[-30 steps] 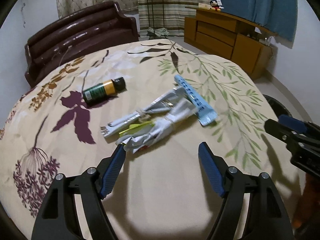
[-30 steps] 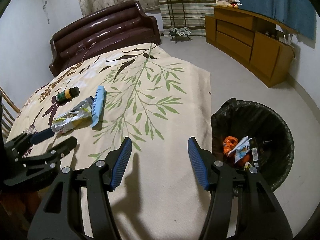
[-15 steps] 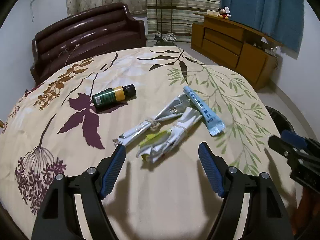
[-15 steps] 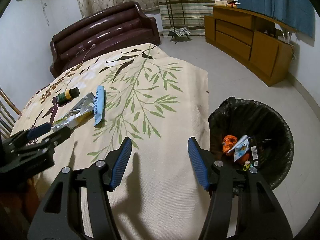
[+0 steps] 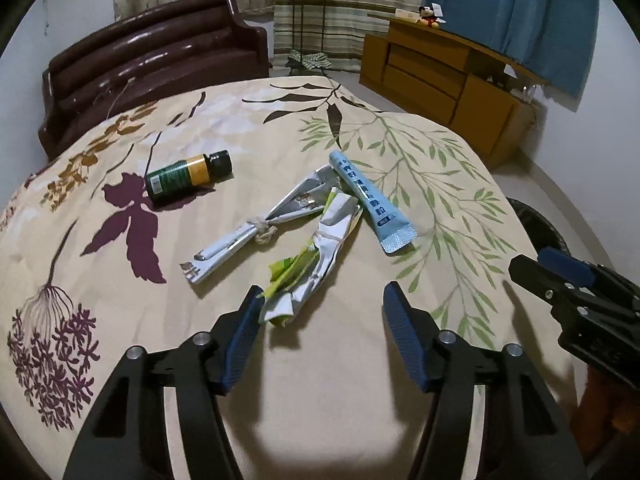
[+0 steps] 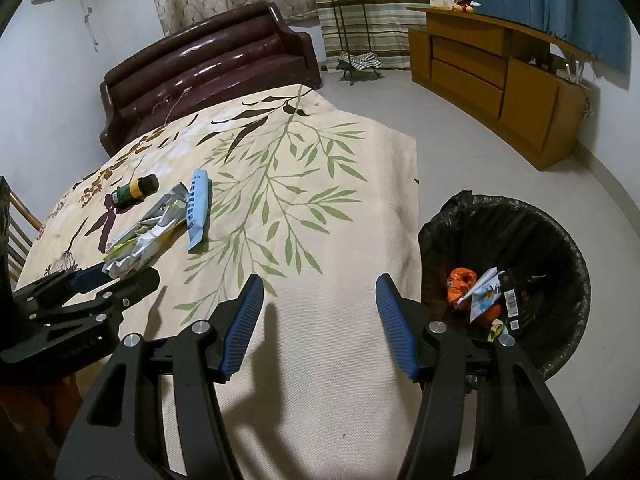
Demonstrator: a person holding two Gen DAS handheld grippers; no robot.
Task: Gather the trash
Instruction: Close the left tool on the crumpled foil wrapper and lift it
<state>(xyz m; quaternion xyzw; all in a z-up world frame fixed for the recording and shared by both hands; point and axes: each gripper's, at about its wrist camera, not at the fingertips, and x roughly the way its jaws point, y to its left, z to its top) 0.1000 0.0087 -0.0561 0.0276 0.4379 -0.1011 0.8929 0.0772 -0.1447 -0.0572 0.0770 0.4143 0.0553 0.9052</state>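
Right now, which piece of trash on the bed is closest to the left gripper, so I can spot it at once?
Look at the bed with the leaf-print cover; a small heap of trash lies in its middle. Nearest the left gripper, whose jaws are closing, is a crumpled silver wrapper, its end beside one pad. Unlike the flat silver wrapper, the blue tube and the dark bottle, it shows lime-green patches.

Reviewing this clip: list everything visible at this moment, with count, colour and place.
Bottle: one, green and yellow, lying on bedspread.
Tube: one, light blue, beside wrappers.
Knotted wrappers: two, silvery, mid-bed.
Bedspread: one, cream, leaf print.
Trash bin: one, black liner, on floor, holds litter.
Headboard: one, dark brown.
Cabinet: one, wooden, by wall.
Left claw: closing, nearer wrapper's end between its pads.
Right claw: open, empty.
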